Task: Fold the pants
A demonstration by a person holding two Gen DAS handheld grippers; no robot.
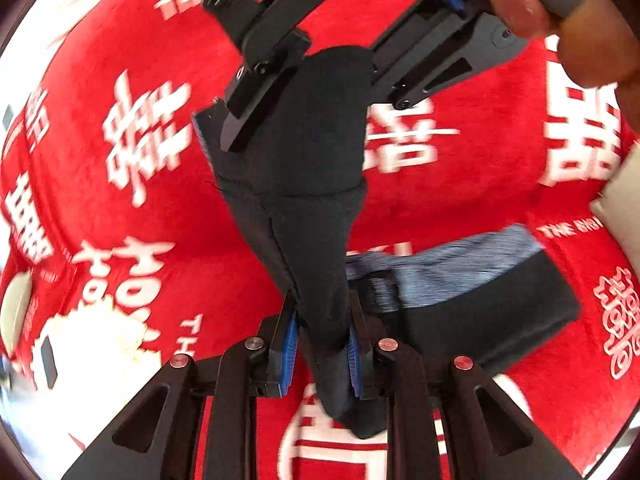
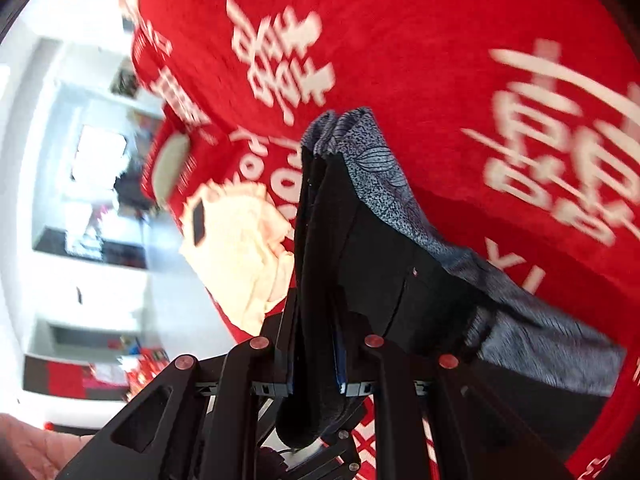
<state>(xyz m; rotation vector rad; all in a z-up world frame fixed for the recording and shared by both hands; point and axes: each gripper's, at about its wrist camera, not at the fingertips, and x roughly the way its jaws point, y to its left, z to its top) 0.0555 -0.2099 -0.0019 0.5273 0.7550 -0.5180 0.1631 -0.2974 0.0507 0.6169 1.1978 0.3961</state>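
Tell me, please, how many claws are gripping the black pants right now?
2. The left claw pinches the black pants at the bottom of its own view; the right claw grips the same fabric near the top. No other claw shows.

Both handheld grippers are matte black linkage frames with slotted cut-outs; left gripper (image 1: pixel 322 354) carries round copper-coloured pivot pins and ribbed blue pads (image 1: pixel 289 354). Right gripper (image 2: pixel 314 360): same pins, black socket screws, grey handle shell. A bare hand (image 1: pixel 576 36), no sleeve visible.
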